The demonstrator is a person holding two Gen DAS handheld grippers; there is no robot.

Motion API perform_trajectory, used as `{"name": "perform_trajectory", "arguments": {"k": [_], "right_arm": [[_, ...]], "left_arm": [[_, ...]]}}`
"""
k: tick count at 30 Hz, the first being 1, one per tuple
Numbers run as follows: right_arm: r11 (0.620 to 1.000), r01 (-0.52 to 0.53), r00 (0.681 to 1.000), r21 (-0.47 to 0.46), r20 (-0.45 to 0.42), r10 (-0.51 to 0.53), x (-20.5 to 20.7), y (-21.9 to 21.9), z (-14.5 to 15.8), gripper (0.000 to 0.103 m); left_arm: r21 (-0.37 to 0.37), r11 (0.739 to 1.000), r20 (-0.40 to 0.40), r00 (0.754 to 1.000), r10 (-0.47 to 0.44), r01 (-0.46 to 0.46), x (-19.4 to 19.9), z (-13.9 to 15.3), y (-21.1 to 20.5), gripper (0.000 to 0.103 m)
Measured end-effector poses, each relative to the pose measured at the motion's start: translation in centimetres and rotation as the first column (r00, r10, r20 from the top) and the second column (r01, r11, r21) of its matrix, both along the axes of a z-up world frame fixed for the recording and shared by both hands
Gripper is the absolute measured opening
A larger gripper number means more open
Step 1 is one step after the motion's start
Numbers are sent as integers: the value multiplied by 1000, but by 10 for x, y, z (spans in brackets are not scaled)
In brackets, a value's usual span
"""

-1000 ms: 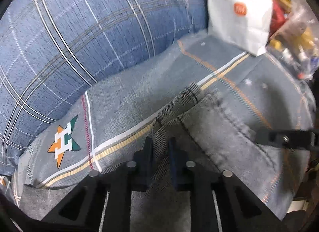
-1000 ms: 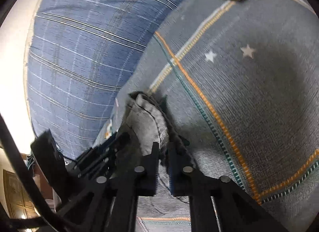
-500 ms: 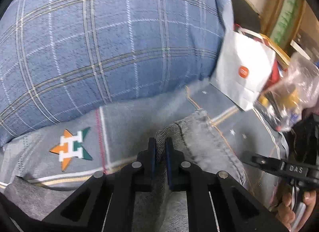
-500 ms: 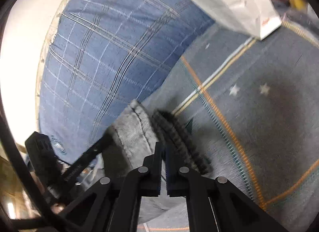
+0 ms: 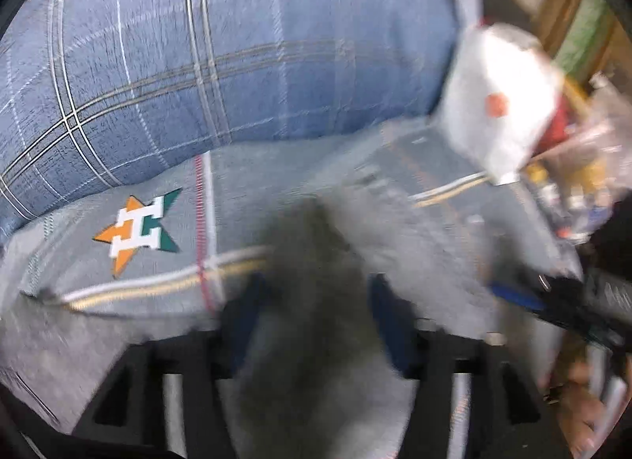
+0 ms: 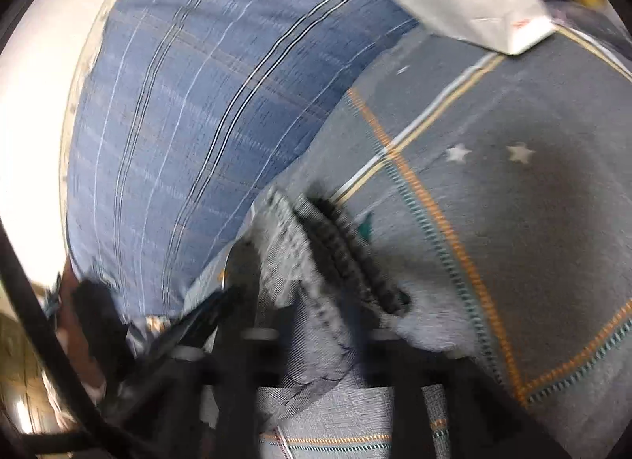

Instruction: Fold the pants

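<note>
The grey denim pants (image 5: 395, 230) lie on a grey bedsheet, blurred by motion. My left gripper (image 5: 316, 301) is open, its blue-padded fingers (image 5: 245, 313) spread wide with a fold of the pants lying loose between them. In the right wrist view the pants' waistband (image 6: 339, 253) with its dark ribbed band lies between the fingers of my right gripper (image 6: 316, 336), which is also open. The right gripper shows at the right edge of the left wrist view (image 5: 561, 301).
A big blue plaid pillow (image 5: 197, 64) fills the back, also in the right wrist view (image 6: 217, 123). A white paper bag (image 5: 501, 103) with an orange logo stands at the back right, with clutter beside it. The sheet (image 6: 533, 222) has orange stitched lines and a star logo (image 5: 138, 230).
Both grippers have opened and let go of the pants they pinched half a second ago. The pants have dropped onto the sheet. Both views are blurred by motion.
</note>
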State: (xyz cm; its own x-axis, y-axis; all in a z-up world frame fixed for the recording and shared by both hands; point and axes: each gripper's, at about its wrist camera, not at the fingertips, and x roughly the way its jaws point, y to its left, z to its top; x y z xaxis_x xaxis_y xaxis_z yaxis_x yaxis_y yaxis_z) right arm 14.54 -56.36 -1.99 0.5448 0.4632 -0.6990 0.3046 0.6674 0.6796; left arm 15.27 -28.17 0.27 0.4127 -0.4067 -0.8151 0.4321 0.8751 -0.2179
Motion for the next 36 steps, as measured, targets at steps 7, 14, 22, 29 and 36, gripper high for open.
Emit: {"name": "perform_trajectory", "arguments": {"k": [7, 14, 22, 29, 36], "right_arm": [[986, 79, 995, 145, -79, -68, -4, -21, -29, 85], [982, 116, 992, 147, -73, -107, -9, -30, -25, 85], [956, 113, 993, 272, -51, -102, -11, -37, -33, 85], [936, 35, 997, 351, -70, -11, -7, -19, -39, 85], [972, -34, 991, 231, -115, 62, 2, -2, -41, 54]], "left_arm": [[205, 946, 130, 951, -280, 250, -76, -11, -68, 71], [362, 911, 142, 954, -262, 197, -67, -47, -108, 43], [-20, 993, 81, 990, -116, 117, -69, -3, -69, 16], [51, 986, 7, 988, -156, 156, -72, -50, -88, 17], [2, 988, 9, 988, -152, 152, -77, -38, -83, 17]]}}
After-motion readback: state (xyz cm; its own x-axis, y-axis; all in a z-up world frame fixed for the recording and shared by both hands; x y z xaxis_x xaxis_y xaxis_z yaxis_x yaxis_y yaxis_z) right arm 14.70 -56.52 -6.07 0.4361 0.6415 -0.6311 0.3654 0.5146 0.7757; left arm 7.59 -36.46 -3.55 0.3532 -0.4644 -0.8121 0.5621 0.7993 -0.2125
